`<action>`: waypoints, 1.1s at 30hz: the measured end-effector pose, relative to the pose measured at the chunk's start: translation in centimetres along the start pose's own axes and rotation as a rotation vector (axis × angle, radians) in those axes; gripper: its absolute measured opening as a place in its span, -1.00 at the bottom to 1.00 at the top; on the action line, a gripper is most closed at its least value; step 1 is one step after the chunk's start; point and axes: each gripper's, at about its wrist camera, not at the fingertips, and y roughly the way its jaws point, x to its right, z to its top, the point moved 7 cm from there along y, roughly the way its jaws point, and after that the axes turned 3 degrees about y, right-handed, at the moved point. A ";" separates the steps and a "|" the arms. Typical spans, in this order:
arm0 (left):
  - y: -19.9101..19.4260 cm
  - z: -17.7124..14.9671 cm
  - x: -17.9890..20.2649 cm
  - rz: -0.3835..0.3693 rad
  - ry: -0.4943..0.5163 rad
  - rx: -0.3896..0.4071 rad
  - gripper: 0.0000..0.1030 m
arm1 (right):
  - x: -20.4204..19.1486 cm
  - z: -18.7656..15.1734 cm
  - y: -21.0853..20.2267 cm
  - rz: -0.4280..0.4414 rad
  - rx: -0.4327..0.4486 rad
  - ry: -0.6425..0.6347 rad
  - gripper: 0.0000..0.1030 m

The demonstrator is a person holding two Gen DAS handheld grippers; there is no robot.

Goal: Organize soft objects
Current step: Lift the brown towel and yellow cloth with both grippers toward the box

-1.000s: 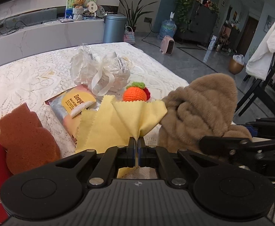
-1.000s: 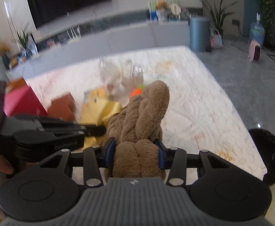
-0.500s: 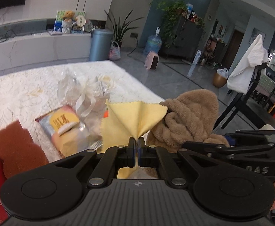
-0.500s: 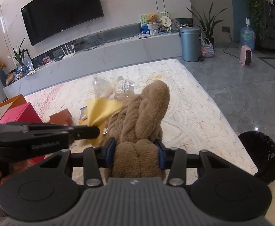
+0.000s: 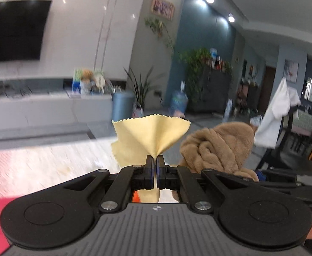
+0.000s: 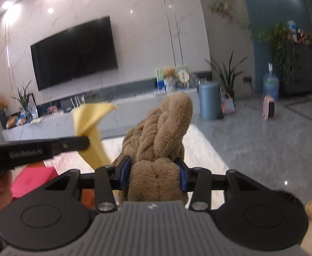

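Observation:
My left gripper (image 5: 155, 160) is shut on a thin yellow cloth (image 5: 150, 135) with a zigzag edge, which fans out above the jaws, lifted well above the table. My right gripper (image 6: 155, 166) is shut on a bundled brown fleece cloth (image 6: 162, 130), held up beside the left one. The fleece also shows at the right in the left wrist view (image 5: 217, 145). The yellow cloth (image 6: 92, 125) and the left gripper's finger (image 6: 66, 145) show at the left in the right wrist view.
The table with its white lace cover (image 5: 49, 162) lies below, blurred. A red-pink box (image 6: 33, 181) sits at the lower left. A blue bin (image 6: 209, 100), a TV bench and a chair draped with white cloth (image 5: 275, 119) stand further off.
Both grippers have risen and tilted upward with their cloths. The sponge, snack bag, crochet toy and plastic bag on the table have dropped out of view.

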 end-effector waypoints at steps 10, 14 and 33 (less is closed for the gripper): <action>-9.6 5.2 -2.5 0.140 0.037 0.167 -0.96 | -4.9 5.2 -6.7 0.013 0.228 -0.067 -0.15; -12.7 6.5 -3.7 0.212 0.056 0.206 -0.96 | -7.7 7.2 -8.3 0.052 0.277 -0.081 -0.14; -19.6 3.6 -16.9 0.506 -0.095 0.180 -0.96 | -30.7 5.1 -0.2 0.429 0.107 -0.234 -0.15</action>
